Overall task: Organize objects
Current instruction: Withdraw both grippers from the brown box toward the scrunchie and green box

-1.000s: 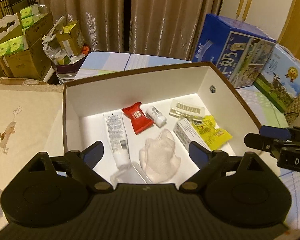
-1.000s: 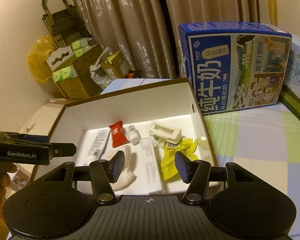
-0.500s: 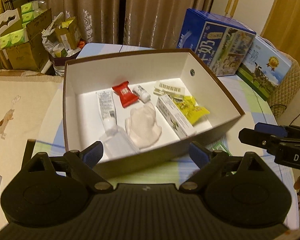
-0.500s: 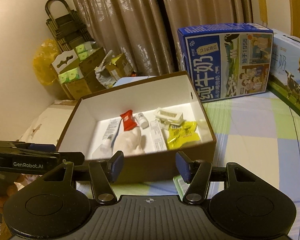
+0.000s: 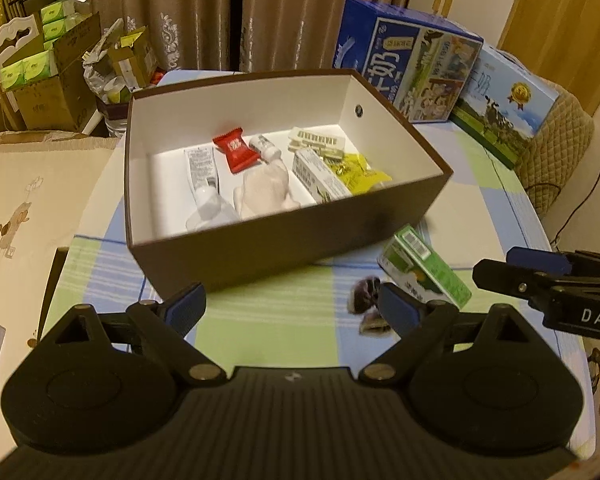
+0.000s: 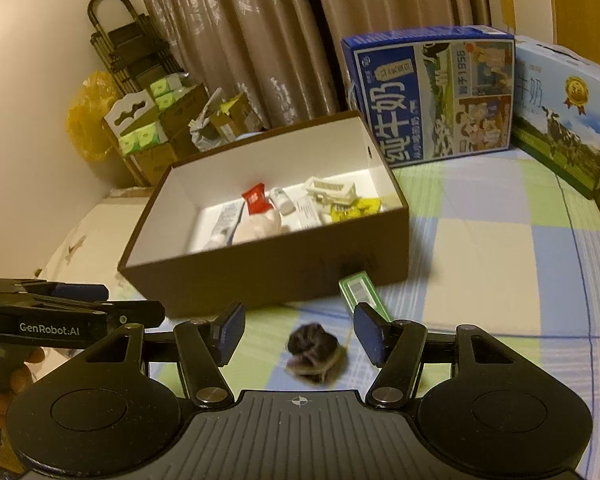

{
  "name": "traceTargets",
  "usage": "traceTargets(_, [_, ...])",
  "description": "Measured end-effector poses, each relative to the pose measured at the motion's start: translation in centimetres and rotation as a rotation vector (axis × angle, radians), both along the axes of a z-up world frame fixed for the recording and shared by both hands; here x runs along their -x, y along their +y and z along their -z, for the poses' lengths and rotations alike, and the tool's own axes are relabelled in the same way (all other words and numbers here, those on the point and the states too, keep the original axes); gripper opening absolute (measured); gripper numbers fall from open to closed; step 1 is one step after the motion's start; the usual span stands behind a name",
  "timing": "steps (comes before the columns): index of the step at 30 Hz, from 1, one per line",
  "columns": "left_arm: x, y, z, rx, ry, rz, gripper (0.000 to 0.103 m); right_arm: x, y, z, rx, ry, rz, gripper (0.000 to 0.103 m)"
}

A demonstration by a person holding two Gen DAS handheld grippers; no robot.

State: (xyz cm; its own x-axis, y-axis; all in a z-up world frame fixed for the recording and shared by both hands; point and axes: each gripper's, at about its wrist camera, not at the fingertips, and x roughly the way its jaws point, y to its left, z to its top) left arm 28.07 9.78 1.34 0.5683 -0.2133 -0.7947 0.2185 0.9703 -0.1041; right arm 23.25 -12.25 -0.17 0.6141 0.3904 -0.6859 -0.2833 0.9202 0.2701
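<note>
Left wrist view: brown curtains (image 5: pixel 204 12) hang behind a checked counter (image 5: pixel 260 320) carrying an open brown box (image 5: pixel 260 248). Near its front edge, a green carton (image 5: pixel 424 276) and a dark wrapped candy (image 5: pixel 366 304) lie beside the left hand-held gripper (image 5: pixel 290 308), spread wide, empty.

Right wrist view: the candy (image 6: pixel 314 354) sits between the wide, empty right hand-held gripper (image 6: pixel 298 334); the carton (image 6: pixel 362 294) touches the box (image 6: pixel 284 276).
</note>
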Motion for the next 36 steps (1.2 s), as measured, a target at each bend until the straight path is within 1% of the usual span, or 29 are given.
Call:
traceTargets(4, [1.4,-0.4,0.6,-0.017,0.011,0.002,0.092,1.5,-0.3,0.4,0.030,0.011,-0.006,0.058])
traceTargets(8, [2.7,-0.8,1.3,-0.030,0.031,0.005,0.092,2.6,-0.7,1.0,0.038,0.030,-0.011,0.058])
traceTargets(16, [4.3,-1.6,2.7,-0.047,0.065,0.014,0.092,3.8,-1.3,2.1,0.052,0.076,-0.017,0.058])
traceTargets(28, [4.5,-2.8,4.2,-0.062,0.101,0.029,0.092,4.2,-1.8,4.7,0.090,0.160,-0.009,0.058])
traceTargets(36, [3.9,-3.4,5.4,-0.070,0.125,0.038,0.092,3.8,-2.0,6.0,0.139,0.159,0.003,0.058])
